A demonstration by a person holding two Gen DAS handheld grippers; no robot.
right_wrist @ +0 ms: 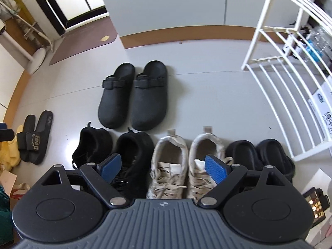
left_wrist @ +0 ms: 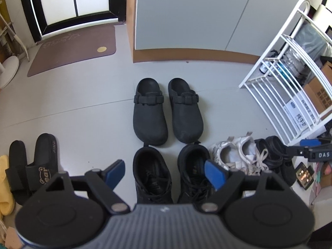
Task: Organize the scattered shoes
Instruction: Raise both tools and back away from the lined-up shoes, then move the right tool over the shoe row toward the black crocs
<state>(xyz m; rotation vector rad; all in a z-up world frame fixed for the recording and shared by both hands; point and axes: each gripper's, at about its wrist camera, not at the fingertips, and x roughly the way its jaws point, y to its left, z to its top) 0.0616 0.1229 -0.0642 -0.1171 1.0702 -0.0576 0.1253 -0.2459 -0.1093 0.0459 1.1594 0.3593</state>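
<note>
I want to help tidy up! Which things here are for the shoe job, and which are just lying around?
For the job:
black strapped clogs
black lace-up sneakers
cream lace-up sneakers
black chunky slides
black Bear slippers
yellow foam slides

Just lying around:
brown doormat
white wire rack
cardboard boxes

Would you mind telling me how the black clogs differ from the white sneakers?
The black clogs are backless, strapped and laceless; the white sneakers have closed heels and laces. The clogs sit alone nearer the cabinet; the sneakers stand in the near row between other pairs. Both pairs stand upright, side by side, heels toward the cabinet.
</note>
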